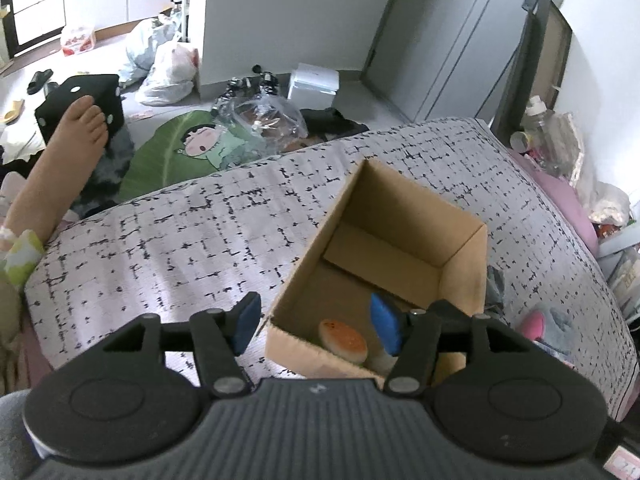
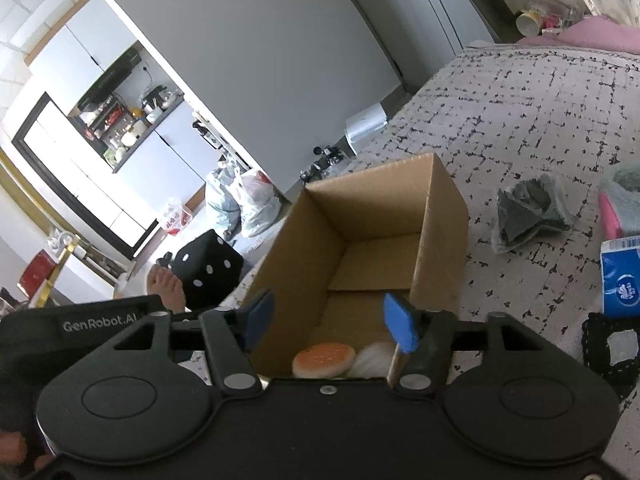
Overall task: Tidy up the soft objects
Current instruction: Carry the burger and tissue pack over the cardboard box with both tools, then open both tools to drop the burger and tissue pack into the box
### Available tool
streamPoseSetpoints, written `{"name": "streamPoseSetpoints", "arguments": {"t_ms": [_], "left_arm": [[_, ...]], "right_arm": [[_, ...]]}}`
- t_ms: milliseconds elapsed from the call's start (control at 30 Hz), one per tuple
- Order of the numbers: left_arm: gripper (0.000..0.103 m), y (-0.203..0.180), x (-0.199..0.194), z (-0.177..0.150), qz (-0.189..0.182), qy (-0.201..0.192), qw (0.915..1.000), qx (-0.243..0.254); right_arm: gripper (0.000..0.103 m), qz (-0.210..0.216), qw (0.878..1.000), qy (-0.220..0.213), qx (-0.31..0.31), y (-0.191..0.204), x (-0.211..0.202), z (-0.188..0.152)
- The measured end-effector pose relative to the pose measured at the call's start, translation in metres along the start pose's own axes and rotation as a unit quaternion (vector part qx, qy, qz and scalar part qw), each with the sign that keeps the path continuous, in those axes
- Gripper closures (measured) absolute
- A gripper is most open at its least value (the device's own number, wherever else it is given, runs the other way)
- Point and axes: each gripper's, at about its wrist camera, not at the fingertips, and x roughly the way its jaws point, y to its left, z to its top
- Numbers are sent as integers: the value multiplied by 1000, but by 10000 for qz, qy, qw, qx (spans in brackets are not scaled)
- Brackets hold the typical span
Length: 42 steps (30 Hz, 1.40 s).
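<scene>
An open cardboard box (image 1: 464, 248) (image 2: 444, 196) stands on the patterned bed cover. Inside at its near end lie an orange burger-bun soft toy (image 1: 343, 340) (image 2: 323, 359) and a white soft object (image 2: 372, 359) beside it. My left gripper (image 1: 316, 322) is open and empty, hovering above the box's near corner. My right gripper (image 2: 331, 316) is open and empty, above the box's near end. On the bed to the right lie a dark item in a clear bag (image 2: 528, 212), a pink and grey plush (image 1: 546, 326) (image 2: 618, 200) and a blue tissue pack (image 2: 620, 276).
The bed cover (image 1: 180, 240) spreads left of the box. A bare foot (image 1: 76, 140) rests at the left edge. The floor beyond holds a black dice cushion (image 1: 86, 104), a green leaf cushion (image 1: 180, 148), plastic bags and a white box. A black lace item (image 2: 612, 344) lies at right.
</scene>
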Motion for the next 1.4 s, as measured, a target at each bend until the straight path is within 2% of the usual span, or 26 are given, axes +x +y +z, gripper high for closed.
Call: {"name": "streamPoseSetpoints", "arguments": {"t_ms": [100,233,333,433,500,700,867,933,1100,1200,1400], "left_arm": [[41,1,-8,0,36,-39,10000,-8],[33,-1,-20,-2,83,-133,9999,29],[30,-2,-24,-3,143,-105,9998,30],[29,-5,-30,-2,158,-54,9999,6],[24,-7,-35,-3,155,-82,9998,4],[21,-12,-45,-4,148,-37,9999,-47],[21,-22,-53,-8,186,-68,9998,94],[19,-26,-57,-9,185,-102,9997,157],[7,-37,-65,-13,218,-242,9990,311],[0,-41,-69,-14,94,-237,9993,286],[0,-53,-76,-19,-1,-237,9992,317]], "right_arm": [[22,27,9999,-121,8,2,-9,2],[20,112,9996,-227,149,0,-19,7],[11,86,9993,-261,236,-3,-27,10],[10,-32,9993,-289,247,-4,-35,12],[9,-31,9991,-294,311,-6,-40,13],[0,-17,9985,-466,276,-7,-60,15],[0,-95,9984,-509,235,-9,-73,18],[0,-252,9983,-485,200,-10,-77,19],[0,-777,9962,-371,83,-12,-84,19],[0,-974,9949,-254,79,-16,-89,17],[0,-1073,9937,-214,254,-32,-106,17]]}}
